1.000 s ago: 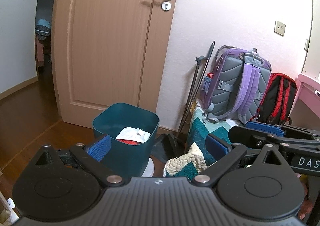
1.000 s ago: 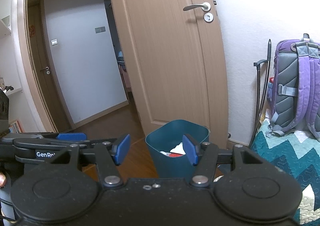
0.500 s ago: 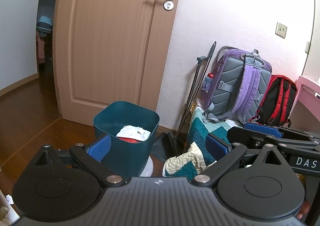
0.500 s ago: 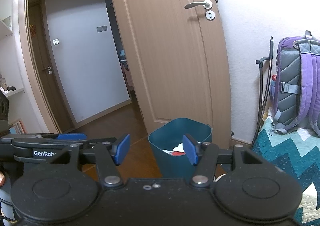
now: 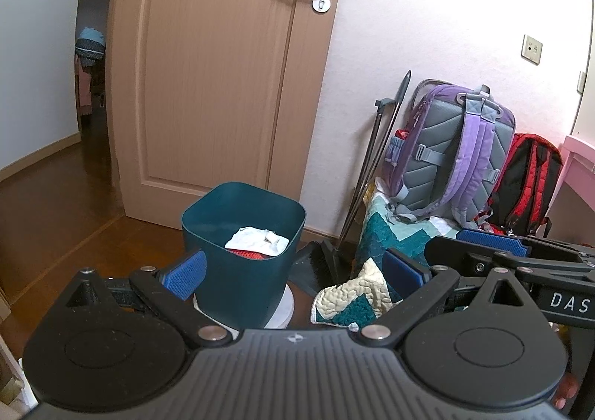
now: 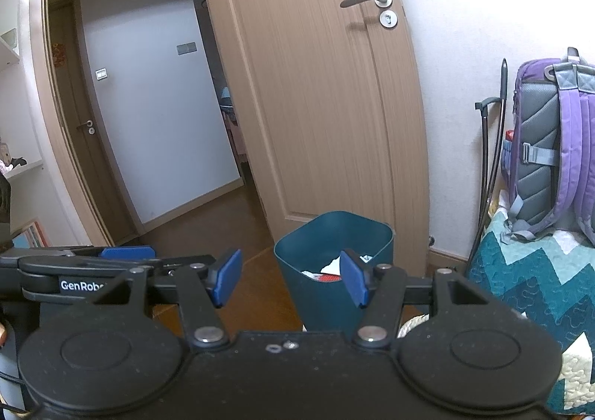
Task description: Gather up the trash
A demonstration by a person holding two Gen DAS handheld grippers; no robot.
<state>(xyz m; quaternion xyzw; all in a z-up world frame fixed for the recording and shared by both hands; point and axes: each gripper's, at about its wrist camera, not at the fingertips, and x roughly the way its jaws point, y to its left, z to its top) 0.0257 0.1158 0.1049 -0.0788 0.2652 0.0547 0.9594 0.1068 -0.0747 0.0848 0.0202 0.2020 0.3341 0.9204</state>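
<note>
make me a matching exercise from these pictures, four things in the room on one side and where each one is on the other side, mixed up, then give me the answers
Things:
1. crumpled white paper
2. purple backpack
3. red and black backpack
4. dustpan and brush

Places:
A. on the floor between the bin and the quilt
B. inside the teal trash bin
C. upright on the zigzag quilt, against the wall
D. next to the pink furniture, right of the other bag

Pairs: 1-B, 2-C, 3-D, 4-A
</note>
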